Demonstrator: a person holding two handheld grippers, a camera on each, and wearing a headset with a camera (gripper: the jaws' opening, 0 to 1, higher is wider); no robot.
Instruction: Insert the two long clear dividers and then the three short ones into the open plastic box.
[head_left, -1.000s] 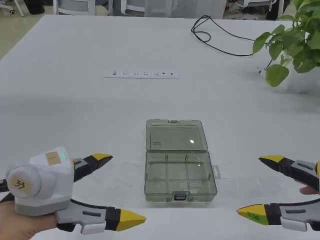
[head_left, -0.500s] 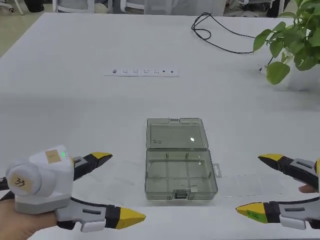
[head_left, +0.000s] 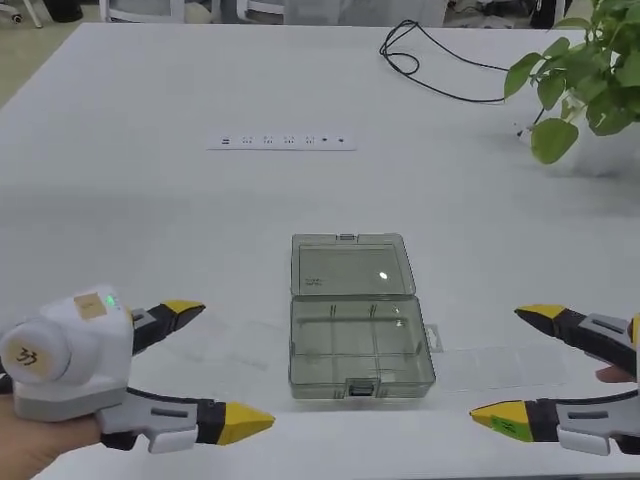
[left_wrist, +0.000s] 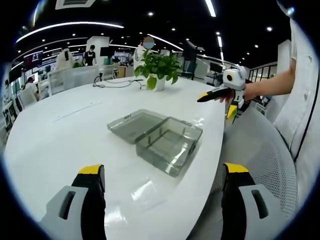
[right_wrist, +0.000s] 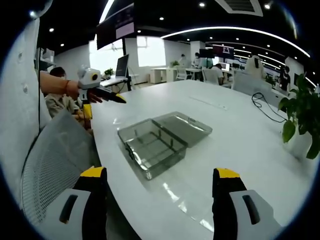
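The smoky clear plastic box (head_left: 361, 350) lies open near the table's front edge, its lid (head_left: 350, 266) flat behind it. Thin lines cross its inside; I cannot tell whether they are ribs or dividers. Faint clear divider strips lie on the table left of the box (head_left: 232, 345) and right of it (head_left: 482, 364). My left gripper (head_left: 218, 366) hovers open to the box's left, over the left strips (left_wrist: 145, 192). My right gripper (head_left: 516, 364) hovers open to the box's right, near the right strips (right_wrist: 186, 199). Both hold nothing. The box (left_wrist: 159, 138) (right_wrist: 159, 139) sits ahead of each gripper's jaws.
A white power strip (head_left: 282, 141) lies farther back, with a black cable (head_left: 432, 72) and a potted plant (head_left: 585, 85) at the back right. The table's front edge runs just below the grippers. A mesh chair (right_wrist: 55, 160) stands by that edge.
My left gripper has drifted slightly left and away from the box. The right gripper, the box and the strips stay where they were.
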